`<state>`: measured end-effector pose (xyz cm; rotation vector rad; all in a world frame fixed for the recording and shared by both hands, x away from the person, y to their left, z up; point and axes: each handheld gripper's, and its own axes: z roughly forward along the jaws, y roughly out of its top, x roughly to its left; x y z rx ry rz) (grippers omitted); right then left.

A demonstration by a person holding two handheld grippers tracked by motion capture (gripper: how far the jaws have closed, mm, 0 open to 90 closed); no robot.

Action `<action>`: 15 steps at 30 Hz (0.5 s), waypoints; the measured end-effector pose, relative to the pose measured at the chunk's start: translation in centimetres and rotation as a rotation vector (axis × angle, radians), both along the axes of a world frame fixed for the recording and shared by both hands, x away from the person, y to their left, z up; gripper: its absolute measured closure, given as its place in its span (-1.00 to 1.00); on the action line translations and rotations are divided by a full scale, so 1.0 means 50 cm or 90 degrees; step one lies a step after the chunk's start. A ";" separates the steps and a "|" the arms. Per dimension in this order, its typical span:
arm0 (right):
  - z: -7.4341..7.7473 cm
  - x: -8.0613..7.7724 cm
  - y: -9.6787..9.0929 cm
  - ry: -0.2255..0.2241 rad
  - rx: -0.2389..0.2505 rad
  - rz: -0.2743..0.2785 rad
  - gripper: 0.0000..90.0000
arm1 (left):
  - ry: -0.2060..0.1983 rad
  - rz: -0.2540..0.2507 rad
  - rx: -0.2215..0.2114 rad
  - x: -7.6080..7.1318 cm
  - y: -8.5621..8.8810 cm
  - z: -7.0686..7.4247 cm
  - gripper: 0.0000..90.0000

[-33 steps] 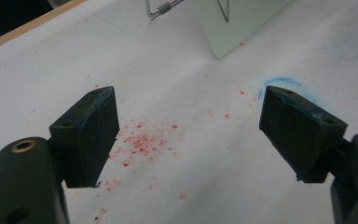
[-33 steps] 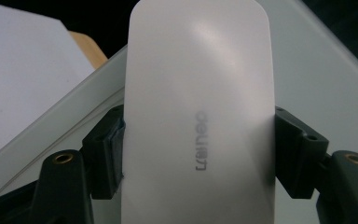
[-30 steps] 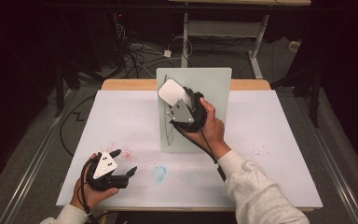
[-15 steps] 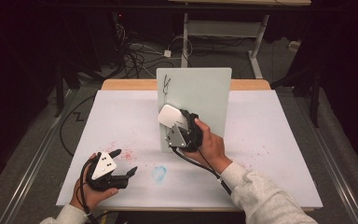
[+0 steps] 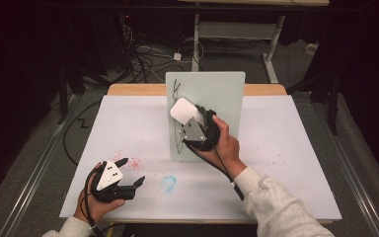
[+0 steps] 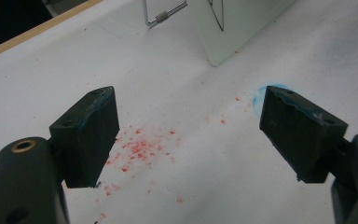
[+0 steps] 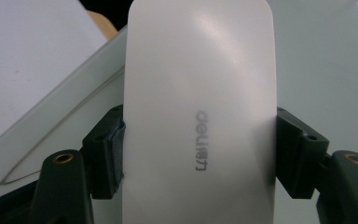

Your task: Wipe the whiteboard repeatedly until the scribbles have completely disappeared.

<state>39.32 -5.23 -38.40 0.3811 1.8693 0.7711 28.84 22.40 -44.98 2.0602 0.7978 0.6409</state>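
A pale whiteboard [image 5: 222,98] stands upright at the middle of the table, with black marker scribbles near its top left [image 5: 176,89] and lower left [image 5: 179,145]. My right gripper [image 5: 187,116] is shut on a white eraser [image 5: 182,111], which it holds at the board's left part. In the right gripper view the eraser [image 7: 200,93] sits gripped between both jaws of the right gripper [image 7: 200,149], a grey brand mark on its back. My left gripper [image 5: 132,171] rests open and empty near the front left of the table, as its own view shows [image 6: 186,126].
The table [image 5: 301,148] has a white cover. Red specks [image 5: 131,163] lie by the left gripper and a blue smudge [image 5: 168,183] sits to its right. A wire stand [image 6: 161,16] props the board from behind. Cables and a desk frame lie on the floor beyond.
My right gripper took the eraser down the board's left part, then back up a little. The left gripper has stayed where it was.
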 end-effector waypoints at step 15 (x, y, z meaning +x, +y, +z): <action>-0.150 -0.062 0.026 0.031 -0.166 0.053 -0.31 | 0.007 0.013 0.013 0.002 -0.005 -0.002 -0.57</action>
